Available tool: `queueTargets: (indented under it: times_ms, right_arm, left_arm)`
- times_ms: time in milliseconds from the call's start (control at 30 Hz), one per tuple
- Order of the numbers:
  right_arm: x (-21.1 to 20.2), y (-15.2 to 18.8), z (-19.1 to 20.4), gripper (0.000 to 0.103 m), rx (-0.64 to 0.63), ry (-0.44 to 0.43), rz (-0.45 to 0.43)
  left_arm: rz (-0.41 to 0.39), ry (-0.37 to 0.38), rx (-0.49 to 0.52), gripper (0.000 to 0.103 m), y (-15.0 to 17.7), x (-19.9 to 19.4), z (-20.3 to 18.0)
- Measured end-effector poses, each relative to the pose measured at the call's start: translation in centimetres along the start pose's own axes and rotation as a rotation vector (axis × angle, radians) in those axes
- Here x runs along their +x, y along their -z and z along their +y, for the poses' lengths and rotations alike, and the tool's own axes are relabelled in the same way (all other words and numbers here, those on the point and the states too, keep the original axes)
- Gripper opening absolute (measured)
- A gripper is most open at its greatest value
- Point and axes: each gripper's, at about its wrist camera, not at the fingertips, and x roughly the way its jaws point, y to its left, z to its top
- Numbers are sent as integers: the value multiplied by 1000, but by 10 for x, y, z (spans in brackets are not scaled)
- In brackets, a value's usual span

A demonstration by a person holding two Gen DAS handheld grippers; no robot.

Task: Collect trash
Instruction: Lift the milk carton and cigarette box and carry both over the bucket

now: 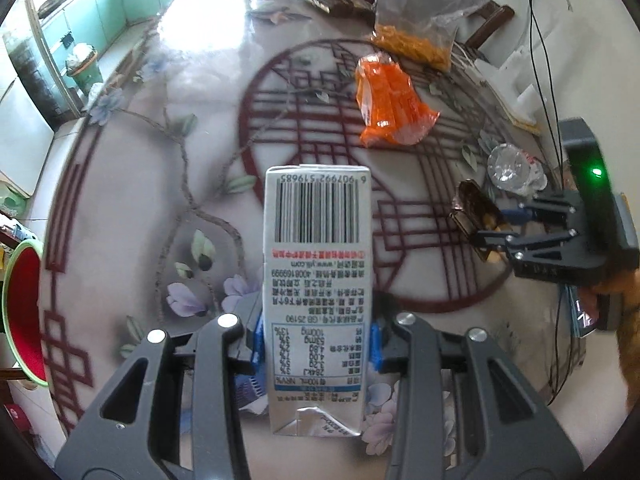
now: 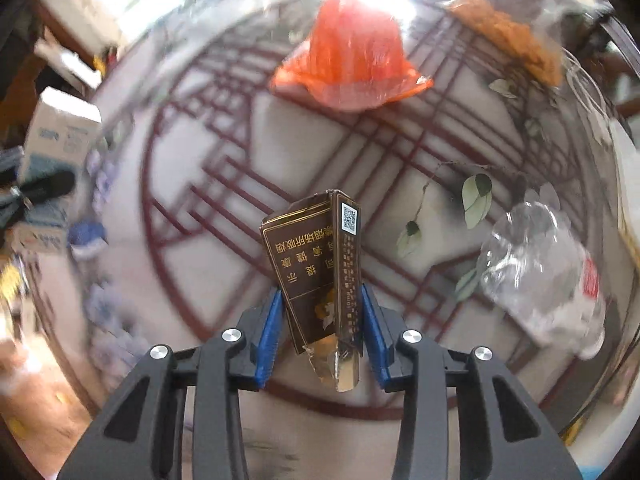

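Clamped in the left hand-held gripper (image 1: 316, 344) is a milk carton (image 1: 318, 280), lifted above the counter (image 1: 132, 184). Right hand-held gripper (image 2: 318, 320) pinches a brown cigarette pack (image 2: 316, 272). Beyond lie an orange wrapper (image 1: 388, 104), a clear bottle (image 2: 540, 272) near the counter edge, with free surface between.

A round glossy worktop (image 1: 132, 184) with dark red lattice and painted flowers carries a crumpled orange wrapper (image 1: 390, 102), a clear plastic bottle (image 1: 514, 170) lying near it, and a clear bag of yellow snacks (image 1: 416, 46) at the far edge
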Motion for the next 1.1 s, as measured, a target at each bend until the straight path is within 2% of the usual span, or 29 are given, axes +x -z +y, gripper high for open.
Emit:
queueTargets:
  times_ms: [133, 233, 400, 733, 1100]
  right_arm:
    - [-33, 10, 18, 37, 156, -21, -137]
    - [-55, 9, 38, 37, 238, 0, -223]
    - [-76, -6, 69, 37, 299, 42, -300]
    - [-91, -36, 150, 38, 257, 111, -379]
    - [-79, -58, 229, 38, 264, 148, -390]
  left_arm:
    - [-28, -17, -18, 36, 2, -17, 11]
    - [-51, -24, -34, 36, 6, -28, 21]
    - [-81, -41, -43, 36, 13, -44, 38]
    - [-124, -47, -51, 36, 34, -73, 93]
    - [-138, -38, -31, 36, 50, -101, 171]
